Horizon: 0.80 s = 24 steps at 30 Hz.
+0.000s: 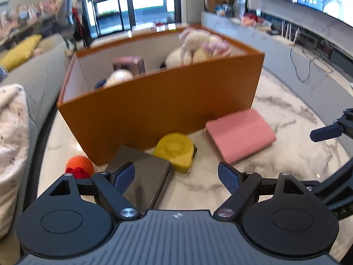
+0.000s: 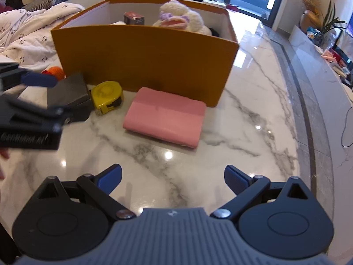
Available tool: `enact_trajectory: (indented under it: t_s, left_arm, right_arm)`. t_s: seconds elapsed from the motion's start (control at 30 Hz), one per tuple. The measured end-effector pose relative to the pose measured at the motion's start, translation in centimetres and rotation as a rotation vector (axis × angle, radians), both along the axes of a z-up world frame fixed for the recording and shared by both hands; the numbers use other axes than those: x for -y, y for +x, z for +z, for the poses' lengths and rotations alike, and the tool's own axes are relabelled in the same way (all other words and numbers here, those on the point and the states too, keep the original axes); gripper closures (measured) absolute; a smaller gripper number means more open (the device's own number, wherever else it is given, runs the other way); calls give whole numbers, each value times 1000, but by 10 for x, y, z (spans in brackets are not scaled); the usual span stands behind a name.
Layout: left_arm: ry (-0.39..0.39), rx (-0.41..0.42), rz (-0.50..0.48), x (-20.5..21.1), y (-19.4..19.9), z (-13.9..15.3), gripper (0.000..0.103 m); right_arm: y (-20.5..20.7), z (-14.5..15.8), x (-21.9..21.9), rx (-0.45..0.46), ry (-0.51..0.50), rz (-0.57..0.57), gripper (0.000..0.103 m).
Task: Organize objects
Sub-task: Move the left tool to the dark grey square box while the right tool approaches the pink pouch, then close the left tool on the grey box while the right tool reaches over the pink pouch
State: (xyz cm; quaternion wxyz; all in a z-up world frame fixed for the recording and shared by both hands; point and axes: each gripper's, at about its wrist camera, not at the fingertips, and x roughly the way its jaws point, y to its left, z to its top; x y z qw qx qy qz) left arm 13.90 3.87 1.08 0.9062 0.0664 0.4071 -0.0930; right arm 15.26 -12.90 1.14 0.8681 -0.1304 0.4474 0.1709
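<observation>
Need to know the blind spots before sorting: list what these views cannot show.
- Orange box floor: front wall hides it, both views.
- Orange knitted ball: right view, left gripper's finger covers part.
- Dark box: left view, near end behind the left gripper.
- Plush toy: left view, motion-blurred.

1. An open orange box (image 2: 143, 53) stands on the marble bench, holding a cream plush toy (image 2: 178, 16) and a small dark carton (image 2: 134, 18).
2. A folded pink cloth (image 2: 164, 117) lies flat before it.
3. A yellow tape measure (image 2: 107, 96) lies beside a dark grey flat box (image 2: 68, 92).
4. An orange knitted ball (image 1: 79, 166) sits at the box's left corner.
</observation>
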Motion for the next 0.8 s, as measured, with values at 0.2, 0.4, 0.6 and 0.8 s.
enact_trajectory:
  t_s: [0.2, 0.4, 0.6, 0.8]
  left_arm:
    - [46, 8, -96, -10, 7, -9, 6]
    - [65, 11, -119, -26, 17, -19, 5]
    - [68, 33, -126, -30, 23, -20, 4]
    - [-2, 20, -153, -40, 22, -18, 4]
  right_arm:
    - [4, -3, -1, -21, 19, 0, 4]
    - [9, -1, 0, -30, 45, -3, 4]
    - [24, -4, 1, -33, 42, -38, 4]
    - [35, -5, 1, -45, 66, -69, 4]
